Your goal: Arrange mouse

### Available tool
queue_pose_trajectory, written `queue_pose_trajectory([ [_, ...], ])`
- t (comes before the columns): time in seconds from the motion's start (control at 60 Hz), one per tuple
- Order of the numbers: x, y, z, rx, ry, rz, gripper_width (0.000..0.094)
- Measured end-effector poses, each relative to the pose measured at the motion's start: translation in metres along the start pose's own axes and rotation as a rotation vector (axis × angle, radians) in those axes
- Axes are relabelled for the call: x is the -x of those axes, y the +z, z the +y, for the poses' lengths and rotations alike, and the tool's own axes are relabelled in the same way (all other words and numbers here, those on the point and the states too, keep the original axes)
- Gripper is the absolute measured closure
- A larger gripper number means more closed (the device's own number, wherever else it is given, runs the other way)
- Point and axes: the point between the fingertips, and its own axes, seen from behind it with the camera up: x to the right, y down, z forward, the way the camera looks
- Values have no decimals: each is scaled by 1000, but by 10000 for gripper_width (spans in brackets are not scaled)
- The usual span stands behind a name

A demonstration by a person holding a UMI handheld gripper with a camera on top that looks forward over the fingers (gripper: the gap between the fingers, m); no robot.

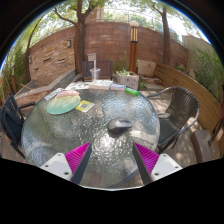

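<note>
Outdoor patio w/ a brick wall [95,45] at the back, trees above it, a lamp post [133,45] standing in front of the wall. Gripper view only: round glass table [60,135] fills the middle, metal chairs around it, one chair [178,105] at the right side, another at the left. Mouse [120,125], dark grey, sits on the glass just ahead of the fingers, a bit toward the right finger, not touching either. Gripper [112,160] is spread wide, nothing betw the fingers; magenta pads [78,156] show on the inner faces, both hovering over the near edge of the table. Farther back on the table, left side: a round greenish plate [63,102], and just beside it a small yellowish card or pad [85,105]. Beyond those, some white stuff near the far rim, too small to tell what. A green item [132,91] lies at the far right part of the table, well apart from the mouse.
</note>
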Motion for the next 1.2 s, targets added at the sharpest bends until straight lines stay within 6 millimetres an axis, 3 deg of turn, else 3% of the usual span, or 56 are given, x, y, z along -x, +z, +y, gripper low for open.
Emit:
queue_pose_trajectory([
  [0.183, 4, 74, -15, 12, 24, -51, 88],
  [0.383, -1, 129, -36, 32, 53, -83, 88],
  [0.483, 6, 144, -48, 18, 32, -95, 91],
  [0.667, 15, 167, -63, 20, 44, -90, 115],
  [0.733, 13, 178, -62, 35, 43, -67, 213],
  [0.783, 5, 183, -62, 35, 16, -15, 342],
  [1.083, 5, 182, -65, 66, 20, 43, 571],
  [1.15, 0, 177, -77, 50, 25, 76, 571],
  [1.2, -7, 171, -103, 7, 31, 111, 571],
])
